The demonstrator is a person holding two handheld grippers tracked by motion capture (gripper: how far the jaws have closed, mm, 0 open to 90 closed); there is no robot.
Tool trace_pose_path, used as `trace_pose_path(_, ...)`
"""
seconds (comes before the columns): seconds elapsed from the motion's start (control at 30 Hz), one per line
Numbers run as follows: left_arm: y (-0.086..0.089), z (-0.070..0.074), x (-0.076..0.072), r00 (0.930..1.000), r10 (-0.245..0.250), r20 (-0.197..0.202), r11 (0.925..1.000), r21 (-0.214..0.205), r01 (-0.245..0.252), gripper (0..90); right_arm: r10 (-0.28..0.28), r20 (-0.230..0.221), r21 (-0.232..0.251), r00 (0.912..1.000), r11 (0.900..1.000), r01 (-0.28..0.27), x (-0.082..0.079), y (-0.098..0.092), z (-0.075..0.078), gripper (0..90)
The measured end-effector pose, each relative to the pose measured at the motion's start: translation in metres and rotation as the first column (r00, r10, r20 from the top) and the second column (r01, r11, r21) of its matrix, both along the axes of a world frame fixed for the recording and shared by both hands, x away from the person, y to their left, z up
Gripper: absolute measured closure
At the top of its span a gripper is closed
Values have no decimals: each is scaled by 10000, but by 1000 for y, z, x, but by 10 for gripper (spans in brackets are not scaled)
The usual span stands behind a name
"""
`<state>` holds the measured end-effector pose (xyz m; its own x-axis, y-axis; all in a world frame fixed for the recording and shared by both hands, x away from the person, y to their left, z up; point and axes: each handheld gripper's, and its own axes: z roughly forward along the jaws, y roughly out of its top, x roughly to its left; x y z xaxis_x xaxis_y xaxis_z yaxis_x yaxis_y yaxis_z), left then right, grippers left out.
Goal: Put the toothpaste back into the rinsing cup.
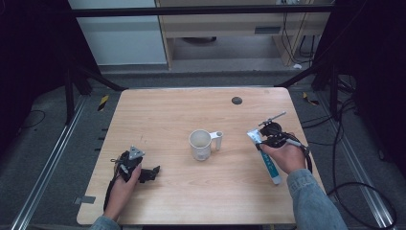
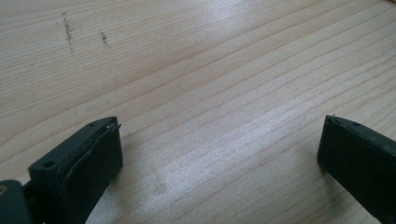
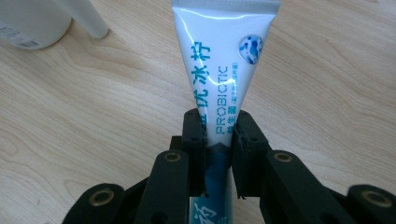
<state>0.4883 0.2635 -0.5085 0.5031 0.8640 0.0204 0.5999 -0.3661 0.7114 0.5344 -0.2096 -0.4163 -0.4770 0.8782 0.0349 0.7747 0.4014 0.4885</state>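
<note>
From the high view, I see my right gripper clamped across a white and blue toothpaste tube, which lies slanted on the wooden table; the crimped end sticks out just past the fingertips toward the white mug, and the cap end runs back under my right hand. The mug stands apart from the jaws, off to their left, its handle turned toward the tube. My left gripper rests low on the table near the front edge, well apart from the mug.

In the left gripper view, my left gripper has its two black fingers spread wide, released, with bare wood grain between and ahead of them.

In the right gripper view, my right gripper has both pads pressed on the sides of the toothpaste tube, grasping it about midway along. The tube's wide flat end fans out beyond the fingertips. The mug sits ahead and left of them, not touching the tube.
</note>
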Motion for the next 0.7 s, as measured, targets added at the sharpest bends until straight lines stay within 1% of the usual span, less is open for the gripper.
trace_pose_path(0.07,0,0,0,10000,1,0,10000,-1,-1,0,-2,3,36,10000,10000,2,0,0,1,771)
trace_pose_path(0.27,0,0,0,10000,-2,-1,10000,3,2,0,-66,203,167,9998,9998,62,0,-2,7,772)
trace_pose_path(0.43,0,0,0,10000,-1,1,10000,2,1,0,-3,356,196,9994,9998,-4,0,-2,13,773)
trace_pose_path(0.7,0,0,0,10000,-4,-1,10000,6,4,0,-47,450,256,9990,9997,35,0,-1,21,774)
